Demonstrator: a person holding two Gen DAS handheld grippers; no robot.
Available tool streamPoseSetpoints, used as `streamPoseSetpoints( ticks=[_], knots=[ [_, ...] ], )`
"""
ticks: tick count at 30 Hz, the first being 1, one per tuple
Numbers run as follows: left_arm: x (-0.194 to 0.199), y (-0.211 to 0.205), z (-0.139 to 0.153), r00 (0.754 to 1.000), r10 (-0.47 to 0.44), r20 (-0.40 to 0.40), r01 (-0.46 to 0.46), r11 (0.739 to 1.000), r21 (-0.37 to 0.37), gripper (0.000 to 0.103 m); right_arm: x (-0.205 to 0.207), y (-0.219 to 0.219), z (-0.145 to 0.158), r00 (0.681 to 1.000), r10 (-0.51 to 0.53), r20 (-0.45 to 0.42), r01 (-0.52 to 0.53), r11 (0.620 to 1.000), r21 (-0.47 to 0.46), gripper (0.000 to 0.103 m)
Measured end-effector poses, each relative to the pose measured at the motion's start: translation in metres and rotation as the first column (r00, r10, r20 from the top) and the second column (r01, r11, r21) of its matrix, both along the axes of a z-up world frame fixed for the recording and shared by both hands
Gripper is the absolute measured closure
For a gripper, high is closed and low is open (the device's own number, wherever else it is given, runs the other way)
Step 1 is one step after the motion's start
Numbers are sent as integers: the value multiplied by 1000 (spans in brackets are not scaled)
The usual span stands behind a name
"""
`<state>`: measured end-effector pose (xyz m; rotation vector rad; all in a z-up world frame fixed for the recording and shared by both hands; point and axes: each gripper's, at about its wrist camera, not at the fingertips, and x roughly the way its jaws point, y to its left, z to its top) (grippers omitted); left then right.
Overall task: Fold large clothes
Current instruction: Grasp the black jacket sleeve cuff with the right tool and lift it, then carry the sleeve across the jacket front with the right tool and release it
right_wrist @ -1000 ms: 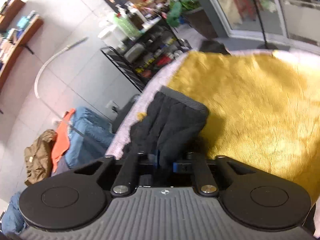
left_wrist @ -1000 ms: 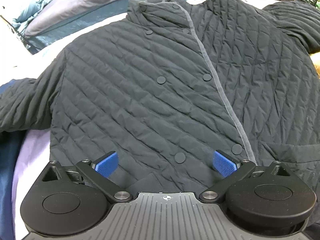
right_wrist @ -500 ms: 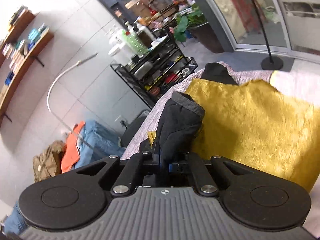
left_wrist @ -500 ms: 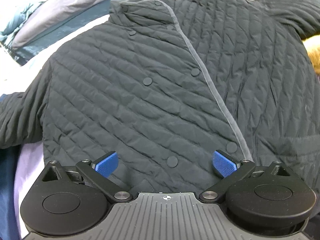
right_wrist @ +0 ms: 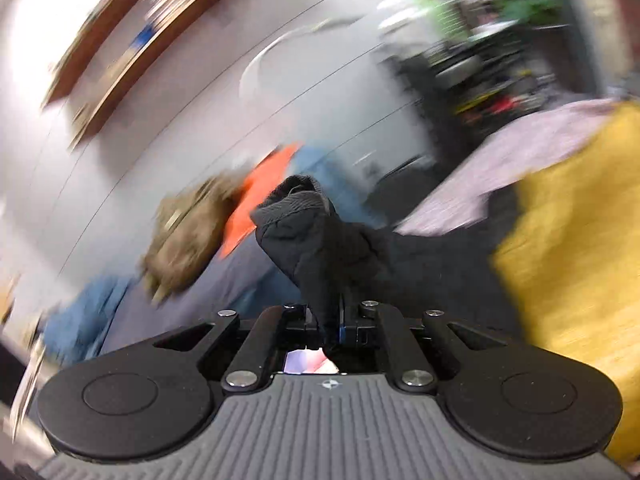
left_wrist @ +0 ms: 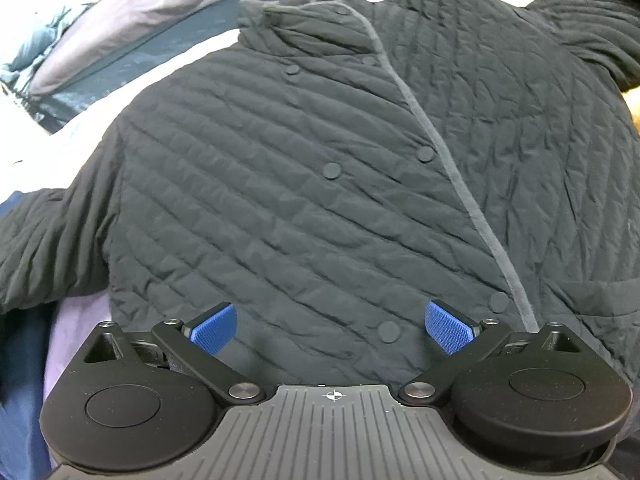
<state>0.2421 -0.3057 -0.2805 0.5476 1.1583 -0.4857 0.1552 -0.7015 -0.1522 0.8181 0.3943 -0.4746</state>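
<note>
A dark quilted jacket (left_wrist: pixel 320 184) with round snap buttons and a grey placket lies spread face up on the bed. It fills most of the left wrist view. My left gripper (left_wrist: pixel 330 326) hovers over the jacket's hem, open, its blue pads wide apart with nothing between them. In the right wrist view my right gripper (right_wrist: pixel 330 320) is shut on the jacket's sleeve (right_wrist: pixel 316 240). The ribbed cuff stands up beyond the jaws and the rest of the sleeve trails off to the right.
A yellow furry blanket (right_wrist: pixel 568 248) lies right of the held sleeve on a pale lilac sheet (right_wrist: pixel 500 160). Blue and lilac bedding (left_wrist: pixel 132 44) is piled behind the jacket. Past the bed are heaped clothes (right_wrist: pixel 188 236), a black shelf rack (right_wrist: pixel 480 68) and wall shelves, all blurred.
The right gripper has swung fast to the left with the sleeve, lifting it off the yellow blanket; its view is now smeared. The left gripper has barely moved and stays open.
</note>
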Motion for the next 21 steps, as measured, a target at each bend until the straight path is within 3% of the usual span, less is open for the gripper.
streamPoseSetpoints(
  ticks=[5, 11, 21],
  knots=[
    [1, 21, 3, 999, 38, 14, -38, 999, 14, 0, 79, 76, -10, 974, 227, -22, -228, 974, -5, 94],
    [2, 57, 0, 993, 116, 4, -116, 992, 40, 0, 148, 172, -21, 887, 460, -41, -462, 887, -22, 94],
    [6, 94, -4, 980, 200, -6, -200, 979, 50, 0, 194, 268, -67, 755, 623, -204, -630, 776, 40, 94]
  ],
)
